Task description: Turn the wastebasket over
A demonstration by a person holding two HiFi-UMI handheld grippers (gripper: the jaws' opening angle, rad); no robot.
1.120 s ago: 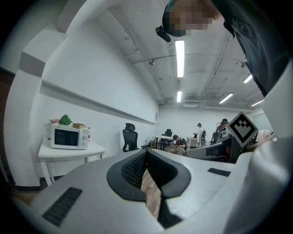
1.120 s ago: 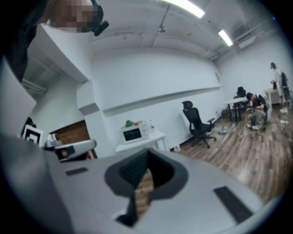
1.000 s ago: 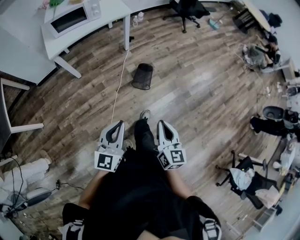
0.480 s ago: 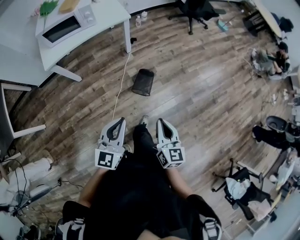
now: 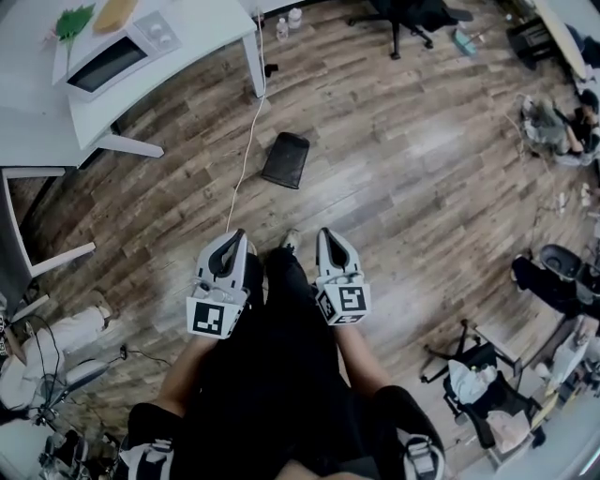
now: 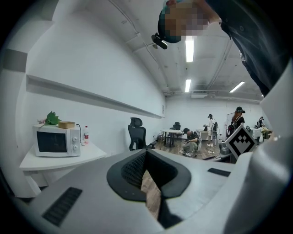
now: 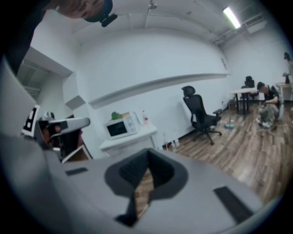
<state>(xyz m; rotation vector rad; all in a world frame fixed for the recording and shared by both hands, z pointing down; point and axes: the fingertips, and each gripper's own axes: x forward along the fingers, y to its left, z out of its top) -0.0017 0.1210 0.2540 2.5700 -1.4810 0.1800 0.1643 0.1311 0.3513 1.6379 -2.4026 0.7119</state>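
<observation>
With your left tongs and right tongs clenched empty and the black mesh wastebasket well ahead on the wooden floor, you're likely on the approach; next, close in and unclench.

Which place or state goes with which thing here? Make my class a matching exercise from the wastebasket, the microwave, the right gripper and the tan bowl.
Things
1. wastebasket
2. microwave
3. right gripper
4. tan bowl

Places or states
A. on the white table
B. jaws shut, nothing between them
C. on top of the microwave
D. on the wooden floor, beside the white cable

Pairs: 1-D, 2-A, 3-B, 4-C
</observation>
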